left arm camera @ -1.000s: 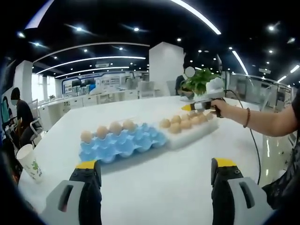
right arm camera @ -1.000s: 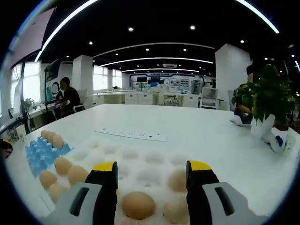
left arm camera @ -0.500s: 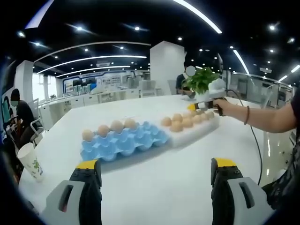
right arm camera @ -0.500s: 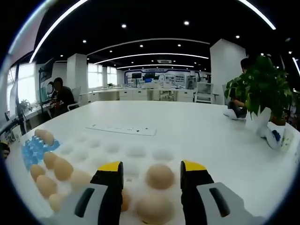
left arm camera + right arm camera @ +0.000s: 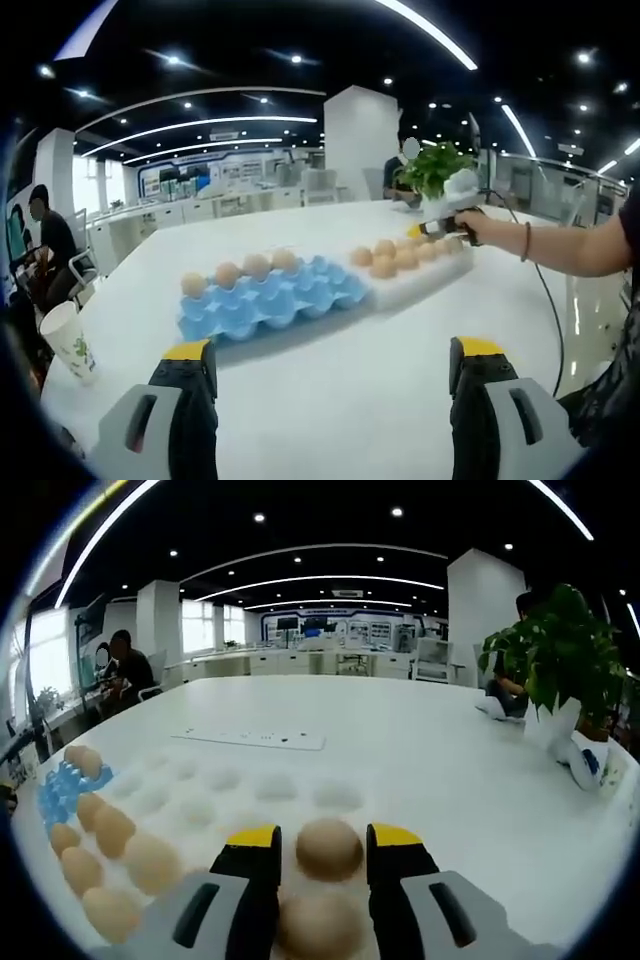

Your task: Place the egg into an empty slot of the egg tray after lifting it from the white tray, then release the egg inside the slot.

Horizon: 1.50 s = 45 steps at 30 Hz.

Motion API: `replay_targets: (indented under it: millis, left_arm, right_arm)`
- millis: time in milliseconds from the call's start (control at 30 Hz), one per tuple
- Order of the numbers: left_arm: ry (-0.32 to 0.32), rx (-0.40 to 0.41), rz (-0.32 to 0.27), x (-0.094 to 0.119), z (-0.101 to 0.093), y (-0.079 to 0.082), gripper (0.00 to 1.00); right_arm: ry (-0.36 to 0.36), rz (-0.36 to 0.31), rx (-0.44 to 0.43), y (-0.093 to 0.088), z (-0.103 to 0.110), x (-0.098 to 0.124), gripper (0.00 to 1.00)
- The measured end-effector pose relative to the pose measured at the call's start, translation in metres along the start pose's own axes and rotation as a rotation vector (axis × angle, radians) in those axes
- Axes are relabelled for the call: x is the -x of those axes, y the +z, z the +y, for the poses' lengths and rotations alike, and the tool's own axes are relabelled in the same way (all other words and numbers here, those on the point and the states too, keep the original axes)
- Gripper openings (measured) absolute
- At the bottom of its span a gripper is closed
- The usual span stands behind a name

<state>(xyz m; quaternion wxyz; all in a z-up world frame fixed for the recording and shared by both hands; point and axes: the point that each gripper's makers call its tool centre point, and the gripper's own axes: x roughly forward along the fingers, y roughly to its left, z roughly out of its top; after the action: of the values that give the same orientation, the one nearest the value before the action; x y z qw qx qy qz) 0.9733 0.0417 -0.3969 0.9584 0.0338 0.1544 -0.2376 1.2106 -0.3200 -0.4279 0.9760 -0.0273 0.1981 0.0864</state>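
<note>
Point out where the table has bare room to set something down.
Bare tabletop lies between the left gripper and the blue egg tray; more lies between the white tray, power strip and plant. It is crowded around the right gripper, among eggs.

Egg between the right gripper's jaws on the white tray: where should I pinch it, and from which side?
Pinch the egg across its widest middle, one pad on each rounded flank. Come from above and slightly behind, as the right gripper already does: the egg sits in a dimple of the white tray, so only its upper half is exposed, and another egg lies close behind.
</note>
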Motion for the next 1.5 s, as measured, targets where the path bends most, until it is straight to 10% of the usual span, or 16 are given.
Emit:
replay_targets:
  millis: [1500]
  left_arm:
    - [0.015,0.013,-0.009,0.008,0.000,-0.003,0.98]
  right_arm:
    - [-0.031,-0.030,-0.134,0.001,-0.009,-0.004,0.27]
